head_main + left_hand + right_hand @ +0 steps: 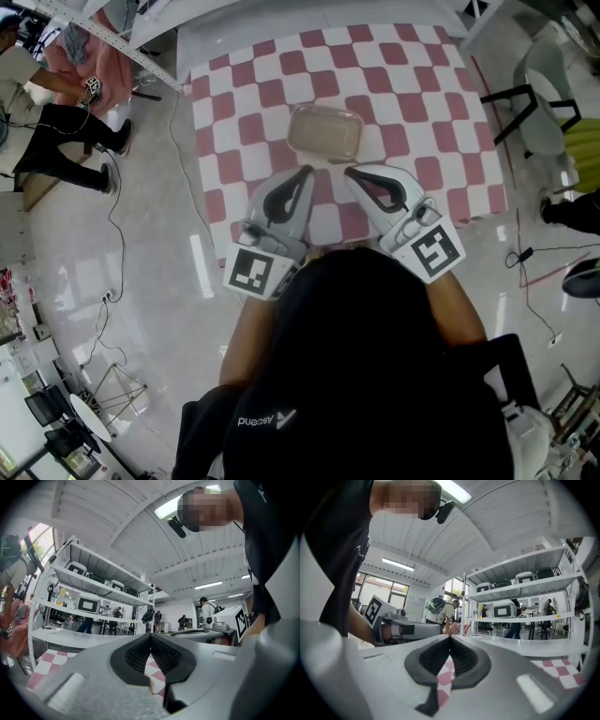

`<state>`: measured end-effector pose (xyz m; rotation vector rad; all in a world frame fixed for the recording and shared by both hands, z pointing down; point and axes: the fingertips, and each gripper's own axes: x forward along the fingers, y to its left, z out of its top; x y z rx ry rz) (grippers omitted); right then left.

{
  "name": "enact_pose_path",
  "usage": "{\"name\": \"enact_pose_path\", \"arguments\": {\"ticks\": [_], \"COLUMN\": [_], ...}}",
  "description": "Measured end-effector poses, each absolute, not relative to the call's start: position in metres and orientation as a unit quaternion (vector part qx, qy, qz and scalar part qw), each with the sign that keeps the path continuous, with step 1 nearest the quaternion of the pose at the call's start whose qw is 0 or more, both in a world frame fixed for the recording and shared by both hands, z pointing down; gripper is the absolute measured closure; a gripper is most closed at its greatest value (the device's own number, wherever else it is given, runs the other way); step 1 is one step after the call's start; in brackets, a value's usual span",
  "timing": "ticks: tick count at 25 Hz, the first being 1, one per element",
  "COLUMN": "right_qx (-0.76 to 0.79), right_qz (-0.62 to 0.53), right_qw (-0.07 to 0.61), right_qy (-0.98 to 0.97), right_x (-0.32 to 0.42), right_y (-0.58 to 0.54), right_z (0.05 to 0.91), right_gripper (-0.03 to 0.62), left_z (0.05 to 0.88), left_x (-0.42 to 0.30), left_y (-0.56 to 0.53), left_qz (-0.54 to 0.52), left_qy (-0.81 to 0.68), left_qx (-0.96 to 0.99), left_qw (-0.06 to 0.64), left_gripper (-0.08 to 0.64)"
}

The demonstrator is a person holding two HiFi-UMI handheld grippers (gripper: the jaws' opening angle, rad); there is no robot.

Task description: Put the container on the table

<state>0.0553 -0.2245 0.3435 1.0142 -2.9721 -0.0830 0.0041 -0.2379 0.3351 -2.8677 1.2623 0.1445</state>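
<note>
A beige, translucent, lidded container lies on the pink-and-white checked table, near its middle. Both grippers hover over the table's near edge, just short of the container and apart from it. The left gripper is shut, its tips meeting with nothing between them, as the left gripper view shows. In the same way the right gripper is shut and holds nothing. Neither gripper view shows the container; each looks level across the cloth.
A person stands at the upper left beside a bench. Cables trail over the glossy floor left of the table. Chairs stand to the right. White shelves with boxes rise beyond the table.
</note>
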Motion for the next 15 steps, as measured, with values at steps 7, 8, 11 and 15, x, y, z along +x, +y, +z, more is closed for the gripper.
{"name": "enact_pose_path", "arguments": {"ticks": [7, 8, 11, 15], "right_qx": [0.322, 0.321, 0.318, 0.317], "right_qz": [-0.027, -0.027, -0.028, -0.025], "right_qw": [0.007, 0.008, 0.011, 0.014], "right_qy": [-0.946, -0.947, -0.948, -0.948], "right_x": [0.0563, 0.0559, 0.0539, 0.0524], "right_y": [-0.2254, -0.2252, -0.2252, -0.2283], "right_z": [0.3471, 0.3477, 0.3480, 0.3490], "right_gripper": [0.589, 0.589, 0.589, 0.589], "left_z": [0.3389, 0.3393, 0.3383, 0.3377], "left_x": [0.0043, 0.0042, 0.0037, 0.0033], "left_y": [-0.2369, -0.2367, -0.2377, -0.2411], "left_qz": [0.040, 0.039, 0.041, 0.042], "left_qy": [0.397, 0.396, 0.395, 0.394], "left_qx": [-0.917, -0.917, -0.918, -0.918], "left_qw": [0.001, 0.001, 0.001, -0.003], "left_gripper": [0.549, 0.549, 0.549, 0.549]}}
